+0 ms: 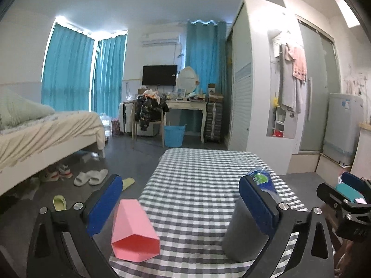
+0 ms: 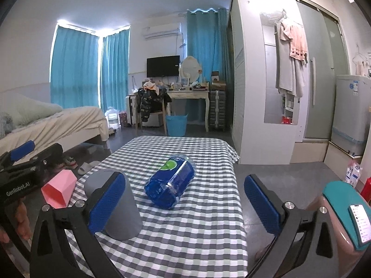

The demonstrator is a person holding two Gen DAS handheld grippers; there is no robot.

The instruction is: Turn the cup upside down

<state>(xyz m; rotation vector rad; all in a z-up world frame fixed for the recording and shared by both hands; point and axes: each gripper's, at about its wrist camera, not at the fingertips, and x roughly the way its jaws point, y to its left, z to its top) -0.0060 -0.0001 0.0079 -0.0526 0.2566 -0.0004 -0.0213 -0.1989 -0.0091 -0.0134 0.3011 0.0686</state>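
A pink faceted cup (image 1: 134, 231) lies on its side on the checked tablecloth (image 1: 197, 199), mouth toward me, just inside my left gripper's left finger. It also shows in the right wrist view (image 2: 59, 191) at the left. A grey cup (image 1: 243, 231) stands upside down by my left gripper's right finger; it also shows in the right wrist view (image 2: 118, 206), partly behind the right gripper's left finger. My left gripper (image 1: 180, 208) is open and empty above the table. My right gripper (image 2: 183, 206) is open and empty.
A blue plastic-wrapped pack (image 2: 171, 181) lies in the middle of the table. A pink stool with a teal top and a phone (image 2: 347, 213) stands to the right. A bed (image 1: 46, 129), slippers (image 1: 90, 177) and a desk (image 1: 185, 106) lie beyond.
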